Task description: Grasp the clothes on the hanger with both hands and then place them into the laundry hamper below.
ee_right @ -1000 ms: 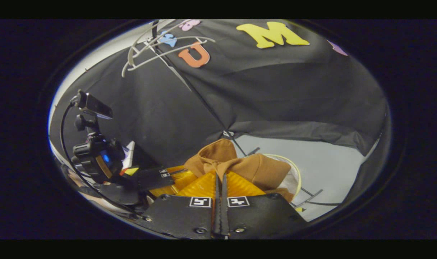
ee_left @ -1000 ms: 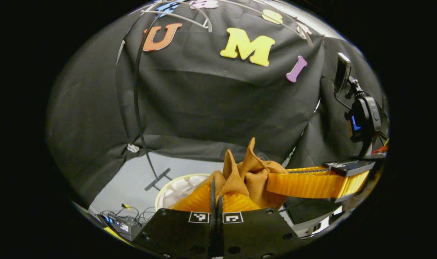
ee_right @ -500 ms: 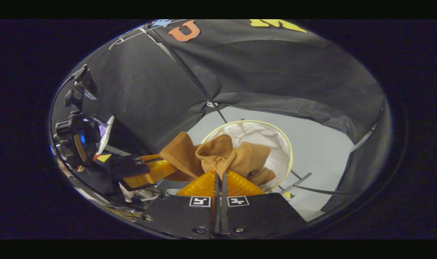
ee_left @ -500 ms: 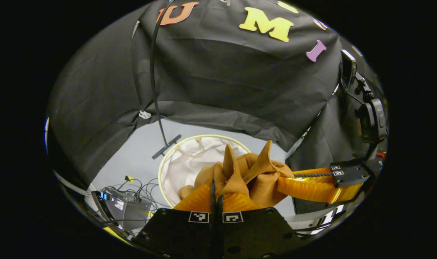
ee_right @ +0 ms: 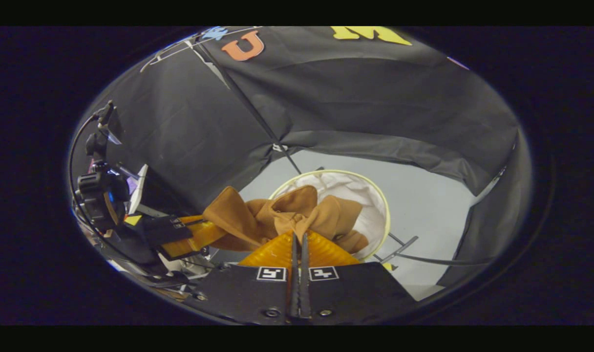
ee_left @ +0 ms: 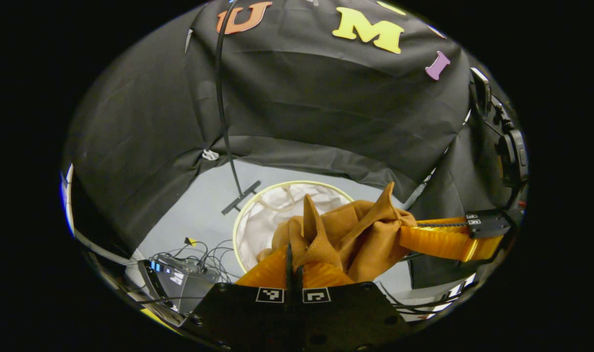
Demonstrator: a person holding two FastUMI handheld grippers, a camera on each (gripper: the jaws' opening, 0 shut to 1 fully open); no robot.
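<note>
In the left gripper view the left gripper (ee_left: 293, 249) is pinched tight on a fold of the brown garment (ee_left: 348, 237), its two orange fingers pressed together with cloth peaking up between them; the garment hangs bunched in the air over the near rim of the laundry hamper (ee_left: 248, 210), whose white lining gapes beneath it; off to the side the right gripper (ee_left: 409, 234) bites another corner of the same cloth, so the fabric is slung between the two; a black stand pole (ee_left: 226, 122) rises beside the hamper, and a tangle of cables (ee_left: 189, 256) lies on the grey floor. In the right gripper view the right gripper (ee_right: 299, 234) is likewise clenched on the garment (ee_right: 297, 215), the cloth puffing out like a bow just above its tips; the hamper (ee_right: 386, 215) sits directly behind and below, and the left gripper (ee_right: 204, 232) holds the far end. The thing looks light, soft and limp, I'd say; it will sag and fold wherever it isn't held, so a grip on thick bunched folds seems surest, and a loose tail might catch the rim.
</note>
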